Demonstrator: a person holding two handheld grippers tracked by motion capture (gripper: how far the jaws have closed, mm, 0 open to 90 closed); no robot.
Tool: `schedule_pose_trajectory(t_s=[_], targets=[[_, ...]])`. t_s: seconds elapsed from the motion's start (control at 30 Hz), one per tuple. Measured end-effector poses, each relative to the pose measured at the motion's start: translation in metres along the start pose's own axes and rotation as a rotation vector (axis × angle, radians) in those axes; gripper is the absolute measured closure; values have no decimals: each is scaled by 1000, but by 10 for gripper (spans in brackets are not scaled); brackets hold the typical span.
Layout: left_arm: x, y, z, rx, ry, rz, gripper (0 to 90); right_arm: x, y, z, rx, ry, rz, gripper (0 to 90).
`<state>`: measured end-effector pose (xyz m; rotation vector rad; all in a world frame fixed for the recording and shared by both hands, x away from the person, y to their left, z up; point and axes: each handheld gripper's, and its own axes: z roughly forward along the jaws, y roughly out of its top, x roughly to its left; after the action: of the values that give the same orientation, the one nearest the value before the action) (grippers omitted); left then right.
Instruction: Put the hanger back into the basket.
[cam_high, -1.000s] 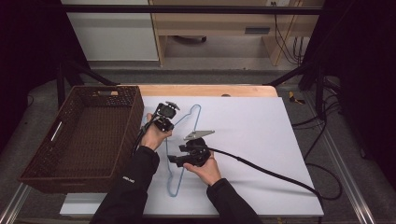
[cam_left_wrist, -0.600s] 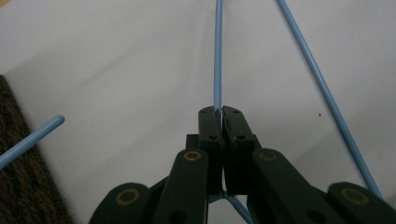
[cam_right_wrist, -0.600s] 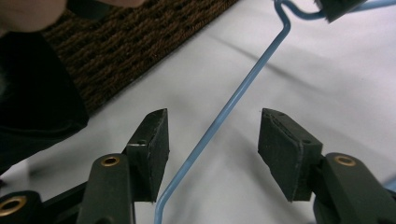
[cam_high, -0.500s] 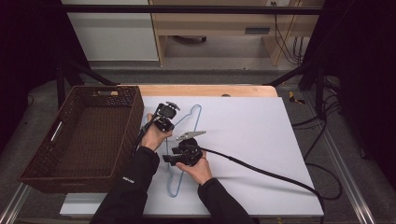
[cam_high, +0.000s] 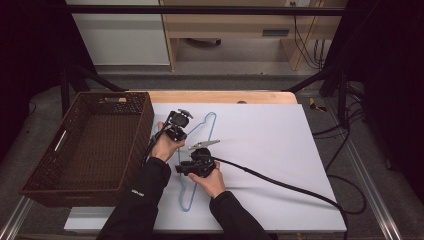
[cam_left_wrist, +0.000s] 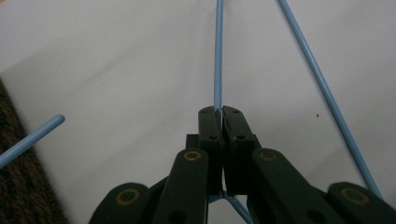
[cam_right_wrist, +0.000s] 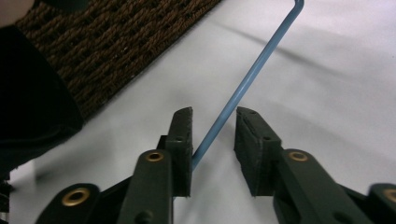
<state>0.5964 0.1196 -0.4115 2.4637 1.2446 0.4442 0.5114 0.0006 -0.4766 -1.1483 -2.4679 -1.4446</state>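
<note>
A blue wire hanger (cam_high: 214, 122) lies flat on the white table (cam_high: 270, 135). My left gripper (cam_high: 176, 125) is at the hanger's upper left part. In the left gripper view this gripper (cam_left_wrist: 219, 112) is shut on one blue wire of the hanger (cam_left_wrist: 218, 51). My right gripper (cam_high: 192, 166) is lower down, over the hanger's left side. In the right gripper view its jaws (cam_right_wrist: 214, 116) stand open, with a wire of the hanger (cam_right_wrist: 254, 67) running between them, close to the left jaw.
A dark brown wicker basket (cam_high: 90, 145) stands at the table's left, close to both hands. The right gripper's black cable (cam_high: 280, 182) trails across the table to the right. Beyond the far wooden edge (cam_high: 220, 96) are cabinets and floor cables.
The right hand has slid left, bringing its open gripper over the hanger's wire. The left gripper has stayed put, still shut on the hanger.
</note>
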Motion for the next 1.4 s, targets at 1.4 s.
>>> schedule_pose_trajectory(t_s=[1.4], targets=[[4,-11,-25,-45,9,-42,871,7,8,-12,34,3,182,833]])
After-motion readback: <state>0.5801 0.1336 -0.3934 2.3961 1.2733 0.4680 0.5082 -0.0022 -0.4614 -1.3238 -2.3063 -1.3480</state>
